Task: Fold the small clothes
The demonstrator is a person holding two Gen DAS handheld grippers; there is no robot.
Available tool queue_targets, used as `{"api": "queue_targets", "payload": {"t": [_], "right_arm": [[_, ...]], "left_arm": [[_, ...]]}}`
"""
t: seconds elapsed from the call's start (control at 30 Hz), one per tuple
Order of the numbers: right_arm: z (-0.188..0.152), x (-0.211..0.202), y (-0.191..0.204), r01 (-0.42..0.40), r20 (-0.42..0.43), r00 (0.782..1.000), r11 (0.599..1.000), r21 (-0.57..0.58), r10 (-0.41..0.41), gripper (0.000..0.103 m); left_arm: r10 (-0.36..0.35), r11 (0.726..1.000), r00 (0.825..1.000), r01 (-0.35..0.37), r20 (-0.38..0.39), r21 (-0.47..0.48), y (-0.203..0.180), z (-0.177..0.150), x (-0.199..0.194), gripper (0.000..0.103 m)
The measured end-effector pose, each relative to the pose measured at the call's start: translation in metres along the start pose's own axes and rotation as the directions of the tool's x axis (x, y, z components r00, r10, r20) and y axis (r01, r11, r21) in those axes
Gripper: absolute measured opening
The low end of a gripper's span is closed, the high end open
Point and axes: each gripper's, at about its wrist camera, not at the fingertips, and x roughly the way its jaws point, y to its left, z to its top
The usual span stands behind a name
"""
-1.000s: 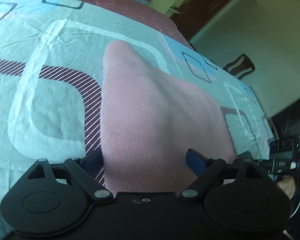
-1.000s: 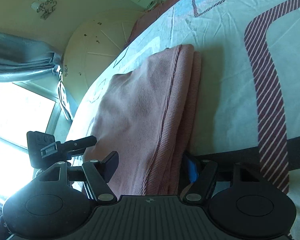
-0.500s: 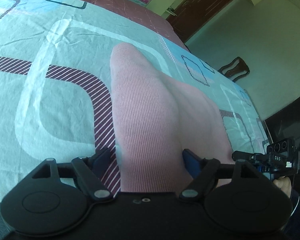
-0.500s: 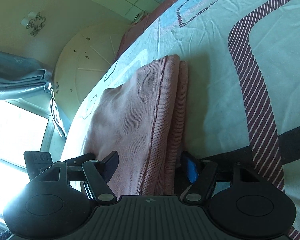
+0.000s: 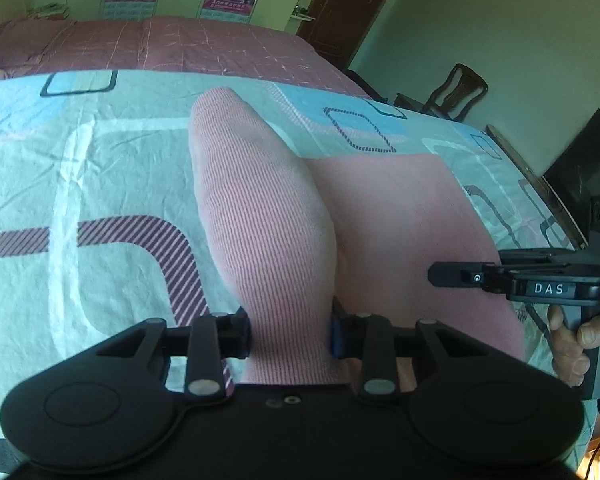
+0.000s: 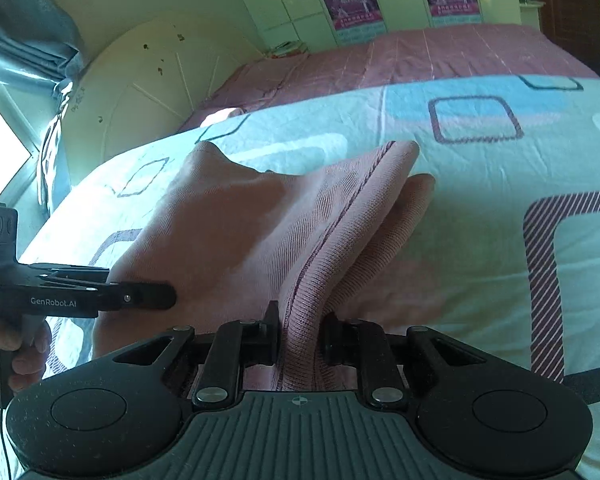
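A pink ribbed knit garment (image 5: 260, 216) lies on a patterned bedsheet (image 5: 80, 184). My left gripper (image 5: 290, 328) is shut on its near edge and holds a raised fold of it; the rest spreads flat to the right (image 5: 404, 220). My right gripper (image 6: 300, 334) is shut on the garment's seamed edge (image 6: 324, 240), with folded layers running away from it. Each gripper shows in the other's view: the right one (image 5: 520, 280) at the right edge, the left one (image 6: 80, 296) at the left edge.
A pink quilt (image 5: 160, 44) covers the far part of the bed. A round white headboard (image 6: 148, 84) and a curtained window (image 6: 4, 128) stand at the left. A dark wooden chair (image 5: 456, 88), a door (image 5: 340, 4) and a dark screen (image 5: 588, 160) are beyond the bed's right side.
Both grippers have closed tighter on the garment and lifted, so the views level out toward the far wall. The cloth has bunched into narrower raised folds.
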Motion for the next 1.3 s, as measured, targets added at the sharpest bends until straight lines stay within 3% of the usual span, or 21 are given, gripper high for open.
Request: {"api": "queue_targets", "payload": {"t": [0.3, 0.53, 0.7, 0.77, 0.83, 0.9, 0.97, 1.03, 1.07, 1.1, 1.17, 1.2, 1.23, 1.27, 1.3], "right_arm": [[0.008, 0.032, 0.089, -0.061, 0.001, 0.998, 0.996, -0.072, 0.061, 0.019], [0.006, 0.088, 0.159, -0.146, -0.043, 0.989, 0.985, -0.096, 0.142, 0.019], [0.0, 0.129, 0.193, -0.181, -0.091, 0.981, 0.979, -0.095, 0.173, 0.019], [-0.007, 0.147, 0.196, -0.15, -0.115, 0.984, 0.984, -0.098, 0.139, 0.019], [-0.017, 0.174, 0.182, -0.084, -0.154, 0.985, 0.995, -0.046, 0.076, 0.02], [-0.023, 0.174, 0.158, -0.124, -0.117, 0.984, 0.989, 0.081, 0.133, 0.024], [-0.022, 0.17, 0.162, -0.095, -0.109, 0.989, 0.994, 0.062, 0.102, 0.025], [-0.016, 0.162, 0.17, -0.017, -0.098, 0.995, 1.0, 0.013, 0.018, 0.045], [-0.013, 0.153, 0.174, 0.049, -0.06, 0.997, 0.999, -0.004, -0.05, 0.065], [-0.008, 0.141, 0.177, 0.082, 0.005, 0.997, 0.996, -0.028, -0.082, 0.068], [0.004, 0.127, 0.183, 0.069, 0.084, 0.994, 0.996, -0.054, -0.064, 0.063], [0.01, 0.126, 0.189, 0.06, 0.105, 0.993, 0.995, -0.083, -0.051, 0.04], [0.017, 0.131, 0.199, 0.066, 0.109, 0.993, 0.99, -0.124, -0.052, 0.029], [0.022, 0.139, 0.204, 0.065, 0.101, 0.994, 0.987, -0.147, -0.05, 0.021], [0.025, 0.154, 0.212, 0.047, 0.069, 0.997, 0.984, -0.174, -0.035, 0.021]], "left_arm": [[0.067, 0.997, 0.997, -0.068, 0.039, 0.043, 0.05, -0.007, -0.076, 0.032], [0.132, 0.991, 0.991, -0.133, 0.028, 0.008, 0.115, -0.029, -0.124, 0.032], [0.139, 0.99, 0.99, -0.139, 0.0, -0.039, 0.158, -0.047, -0.138, 0.033], [0.145, 0.987, 0.989, -0.147, -0.034, -0.064, 0.181, -0.058, -0.13, 0.043], [0.166, 0.975, 0.986, -0.166, -0.014, -0.148, 0.204, -0.073, -0.123, 0.077], [0.13, 0.97, 0.991, -0.123, 0.018, -0.208, 0.215, -0.081, -0.123, 0.077], [0.13, 0.973, 0.991, -0.12, 0.038, -0.198, 0.211, -0.081, -0.127, 0.077], [0.15, 0.976, 0.985, -0.134, 0.082, -0.173, 0.206, -0.079, -0.142, 0.075], [0.171, 0.975, 0.978, -0.151, 0.118, -0.161, 0.204, -0.076, -0.151, 0.075], [0.194, 0.975, 0.967, -0.17, 0.166, -0.144, 0.204, -0.073, -0.163, 0.074], [0.2, 0.978, 0.954, -0.179, 0.221, -0.109, 0.203, -0.061, -0.173, 0.068], [0.186, 0.982, 0.954, -0.172, 0.233, -0.077, 0.2, -0.053, -0.172, 0.052], [0.166, 0.986, 0.961, -0.162, 0.223, -0.035, 0.195, -0.043, -0.167, 0.035], [0.143, 0.989, 0.968, -0.149, 0.207, 0.009, 0.189, -0.036, -0.16, 0.034], [0.123, 0.99, 0.974, -0.134, 0.191, 0.049, 0.184, -0.032, -0.151, 0.035]]}}
